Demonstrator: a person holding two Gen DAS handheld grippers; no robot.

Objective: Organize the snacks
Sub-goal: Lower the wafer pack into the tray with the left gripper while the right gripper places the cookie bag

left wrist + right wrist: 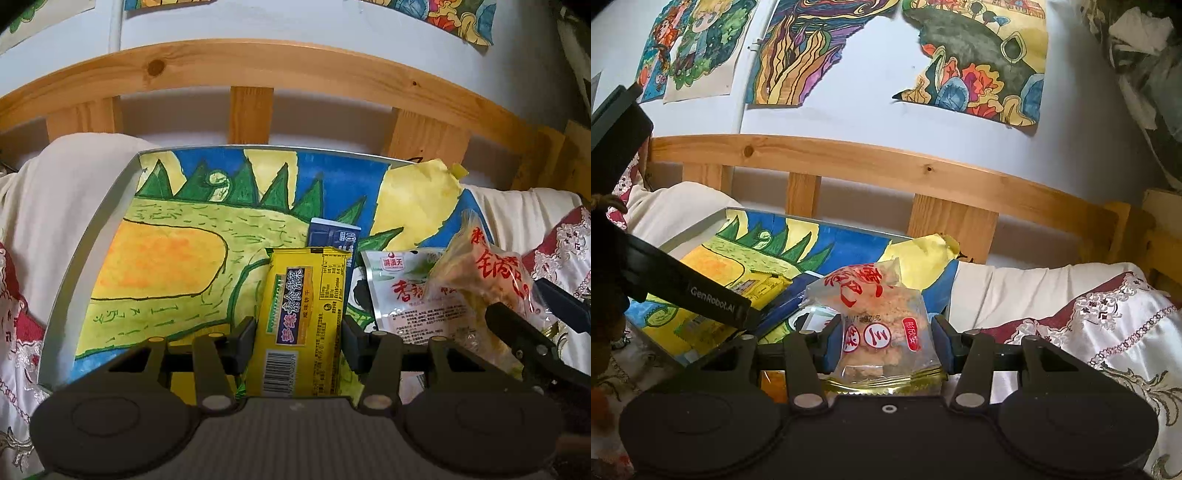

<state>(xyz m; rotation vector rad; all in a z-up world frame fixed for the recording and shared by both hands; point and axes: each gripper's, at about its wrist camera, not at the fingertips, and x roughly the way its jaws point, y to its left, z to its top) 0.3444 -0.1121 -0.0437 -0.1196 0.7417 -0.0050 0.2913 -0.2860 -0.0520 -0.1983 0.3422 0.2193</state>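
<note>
The yellow snack packet (304, 325) is clamped between the fingers of the left gripper (299, 341) and is held above the near edge of the tray (92, 236), which is lined with a painted dinosaur drawing (177, 236). A dark blue packet (334, 234) lies on the tray just behind it, and a white sachet with red characters (400, 295) lies toward the tray's right edge. The clear bag of crisp cakes (886, 328) is clamped in the right gripper (888, 341) over the tray's near right corner. The tray rests on a cream cloth (1015, 291) before a wooden rail (886, 166).

Blue box (334, 236) — half behind yellow packet (303, 321)
</note>
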